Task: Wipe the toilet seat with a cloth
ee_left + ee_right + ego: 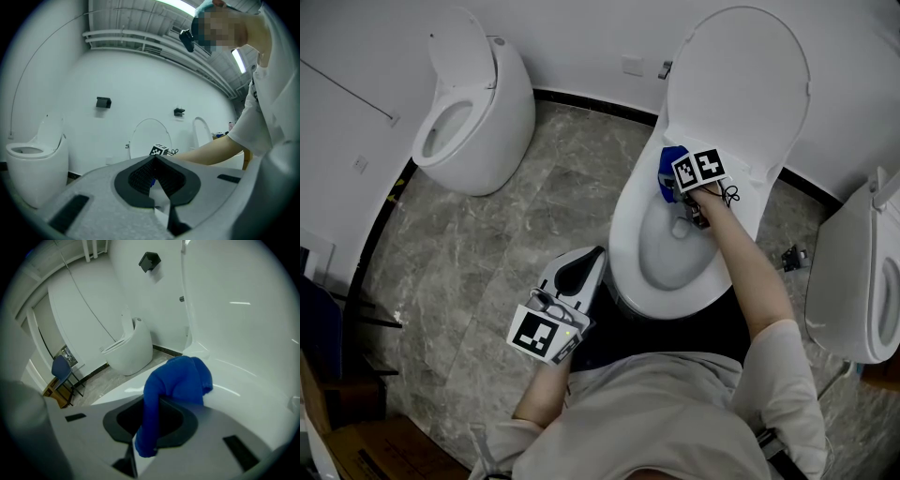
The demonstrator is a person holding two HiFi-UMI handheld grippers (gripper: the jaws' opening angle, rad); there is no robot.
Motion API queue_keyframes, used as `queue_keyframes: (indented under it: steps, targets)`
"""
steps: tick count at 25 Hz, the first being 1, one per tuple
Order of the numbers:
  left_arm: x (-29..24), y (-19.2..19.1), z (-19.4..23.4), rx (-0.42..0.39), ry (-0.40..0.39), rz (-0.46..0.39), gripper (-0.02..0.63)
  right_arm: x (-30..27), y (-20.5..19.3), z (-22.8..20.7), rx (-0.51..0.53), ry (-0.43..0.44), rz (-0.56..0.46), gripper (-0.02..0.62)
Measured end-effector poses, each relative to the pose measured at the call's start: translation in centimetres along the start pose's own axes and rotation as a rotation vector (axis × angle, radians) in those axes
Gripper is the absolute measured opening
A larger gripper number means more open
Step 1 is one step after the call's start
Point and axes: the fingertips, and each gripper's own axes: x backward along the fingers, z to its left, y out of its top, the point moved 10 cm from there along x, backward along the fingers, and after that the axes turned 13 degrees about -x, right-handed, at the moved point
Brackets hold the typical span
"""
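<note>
A second toilet [478, 108] stands at the far left by the white wall [581, 37], its lid raised, well apart from the work. Grey marbled floor [487, 244] stretches between it and the middle toilet.

The left hand-held gripper [596, 253] hangs low on the near left side, just beside the outer left wall of the middle bowl. It points toward the far wall, and its marker cube [538, 335] sits on the near end. In the left gripper view its dark pads [140, 176] meet at the far tip, with only a slim gap behind them. Nothing sits between them, so it is closed and empty.

In the middle, the toilet seat [628, 234] rings the bowl, and the lid [741, 84] stands up against the far wall. The blue cloth [670, 165] lies bunched on the far left part of the seat, close to where the lid rises.

The right hand-held gripper [669, 185] reaches over the bowl from the near right, with the person's forearm [755, 272] running back behind it. Its jaws are clamped on the cloth. In the right gripper view the blue fabric [176, 383] comes up out of the jaws in a hump and spills forward onto the white seat surface, while a loose tail hangs back over the near side of the jaws.

At the far right edge a third toilet [858, 281] is partly in view.
</note>
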Motion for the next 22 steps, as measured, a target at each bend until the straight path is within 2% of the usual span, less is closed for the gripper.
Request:
queue_keyframes:
  steps: [8,22]
  targets:
    - [0.3,-0.4,-0.3,0.012,0.001,0.001,0.008,-0.3,-0.5,1.7,0.119,-0.042,0.018,0.052]
    - [0.2,-0.4,-0.7,0.022,-0.006,-0.007,0.008,-0.6,-1.8,3.8,0.183,-0.013,0.051,0.051]
